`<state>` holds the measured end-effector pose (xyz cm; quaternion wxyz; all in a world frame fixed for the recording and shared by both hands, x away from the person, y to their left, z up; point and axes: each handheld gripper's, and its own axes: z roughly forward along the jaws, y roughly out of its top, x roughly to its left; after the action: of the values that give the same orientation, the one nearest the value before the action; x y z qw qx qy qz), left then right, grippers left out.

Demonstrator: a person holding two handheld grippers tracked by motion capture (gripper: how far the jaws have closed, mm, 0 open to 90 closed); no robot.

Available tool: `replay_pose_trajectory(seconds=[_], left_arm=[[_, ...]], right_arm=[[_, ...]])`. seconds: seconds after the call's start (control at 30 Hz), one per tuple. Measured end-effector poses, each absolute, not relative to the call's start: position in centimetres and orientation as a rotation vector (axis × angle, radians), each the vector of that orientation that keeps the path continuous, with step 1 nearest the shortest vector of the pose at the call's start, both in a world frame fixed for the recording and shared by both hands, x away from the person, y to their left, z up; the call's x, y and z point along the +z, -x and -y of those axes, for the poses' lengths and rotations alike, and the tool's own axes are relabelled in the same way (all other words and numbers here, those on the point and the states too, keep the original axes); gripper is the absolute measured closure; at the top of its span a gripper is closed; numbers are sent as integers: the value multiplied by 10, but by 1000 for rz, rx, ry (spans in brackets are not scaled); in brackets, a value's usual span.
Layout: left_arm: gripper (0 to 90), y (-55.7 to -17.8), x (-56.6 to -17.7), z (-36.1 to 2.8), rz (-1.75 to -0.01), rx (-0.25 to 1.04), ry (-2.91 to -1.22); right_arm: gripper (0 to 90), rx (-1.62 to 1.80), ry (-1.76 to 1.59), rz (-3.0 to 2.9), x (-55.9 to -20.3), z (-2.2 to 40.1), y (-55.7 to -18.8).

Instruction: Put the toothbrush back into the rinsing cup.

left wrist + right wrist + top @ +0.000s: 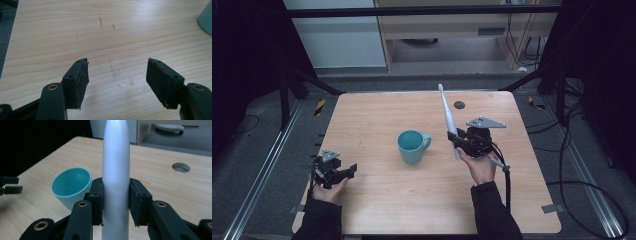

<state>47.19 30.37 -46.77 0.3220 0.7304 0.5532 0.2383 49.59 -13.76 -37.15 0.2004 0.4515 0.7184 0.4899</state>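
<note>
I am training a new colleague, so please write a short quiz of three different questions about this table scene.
1. True or false: the right gripper is shut on the white electric toothbrush.
2. What stands between the two grippers on the table? A) a plate B) a teal mug C) a bottle
3. Are the jaws of the left gripper open or shut?

Key:
1. True; both pads press on its handle.
2. B.
3. Open, with nothing between them.
</note>
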Motion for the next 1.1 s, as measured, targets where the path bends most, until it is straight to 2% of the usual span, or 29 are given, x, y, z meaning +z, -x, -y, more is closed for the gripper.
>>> replay_pose_trajectory(seconds=[0.33, 1.1], left_arm=[[339, -472, -468, -304, -1453, 625, -1918], [347, -470, -464, -308, -1453, 665, -1873]], right_arm=[[664, 1476, -1211, -1923, -367, 126, -501], [664, 1573, -1193, -1804, -379, 68, -526]])
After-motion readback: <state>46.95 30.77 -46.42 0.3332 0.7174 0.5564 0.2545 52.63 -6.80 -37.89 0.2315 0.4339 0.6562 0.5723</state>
